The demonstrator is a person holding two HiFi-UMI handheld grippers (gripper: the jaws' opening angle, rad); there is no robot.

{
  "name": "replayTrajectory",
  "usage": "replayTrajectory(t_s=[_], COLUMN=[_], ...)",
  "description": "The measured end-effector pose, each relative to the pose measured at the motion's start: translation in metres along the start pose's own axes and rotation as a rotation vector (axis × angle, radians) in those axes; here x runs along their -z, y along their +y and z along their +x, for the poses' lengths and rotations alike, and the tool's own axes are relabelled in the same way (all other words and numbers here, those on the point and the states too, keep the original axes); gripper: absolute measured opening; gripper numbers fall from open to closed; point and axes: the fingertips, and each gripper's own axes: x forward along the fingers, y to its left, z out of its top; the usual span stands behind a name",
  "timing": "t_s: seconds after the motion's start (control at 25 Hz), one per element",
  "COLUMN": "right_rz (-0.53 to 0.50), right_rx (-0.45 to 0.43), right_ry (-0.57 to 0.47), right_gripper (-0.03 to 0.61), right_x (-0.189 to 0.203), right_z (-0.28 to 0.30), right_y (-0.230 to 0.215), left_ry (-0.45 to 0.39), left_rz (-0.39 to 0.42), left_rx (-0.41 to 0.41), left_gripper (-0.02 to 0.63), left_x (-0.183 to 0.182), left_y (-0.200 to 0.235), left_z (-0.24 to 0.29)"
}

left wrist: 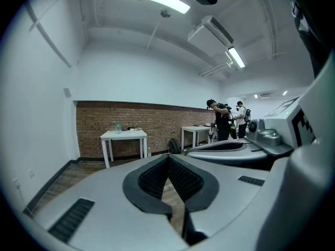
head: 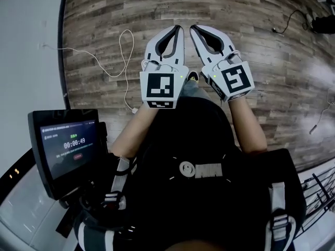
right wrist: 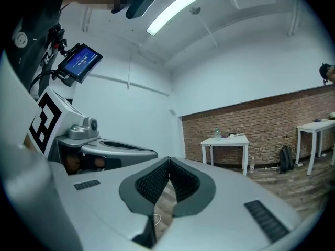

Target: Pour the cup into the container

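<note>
The left gripper [head: 178,29] and right gripper [head: 192,29] sit side by side at the upper middle of the head view, over the wooden floor [head: 104,14]. Both are pressed together on nothing. At centre left in the left gripper view, a far white table [left wrist: 124,135] carries a bottle [left wrist: 118,127] and small things, too tiny to tell cup or container.
</note>
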Motion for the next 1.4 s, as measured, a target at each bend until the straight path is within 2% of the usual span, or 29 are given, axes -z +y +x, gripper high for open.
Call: replayTrajectory(t_s=[0.16, 0.56, 0.8, 1.04, 1.4], right_rz=[-0.017, -0.055, -0.061, -0.084, -0.093], right_rx=[0.017, 0.021, 0.034, 0.008, 0.02], right_ry=[-0.023, -0.062, -0.046, -0.08, -0.088], right_gripper=[0.008, 0.008, 0.008, 0.008, 0.008], right_x=[-0.009, -0.009, -0.011, -0.011, -0.015], right_z=[0.001, 0.006, 0.012, 0.017, 0.017], right_y=[0.003, 0.007, 0.002, 0.005, 0.003], left_ry=[-0.043, -0.086, -0.094, -0.106, -0.117], left_rz=[0.019, 0.021, 0.02, 0.017, 0.004], left_rx=[0.014, 0.01, 0.001, -0.003, 0.007], left_gripper=[0.0, 0.0, 0.0, 0.0, 0.0], left_x=[-0.014, -0.012, -0.011, -0.012, -0.015], left_y=[0.002, 0.009, 0.011, 0.013, 0.013], left_z=[-0.003, -0.003, 0.002, 0.004, 0.005])
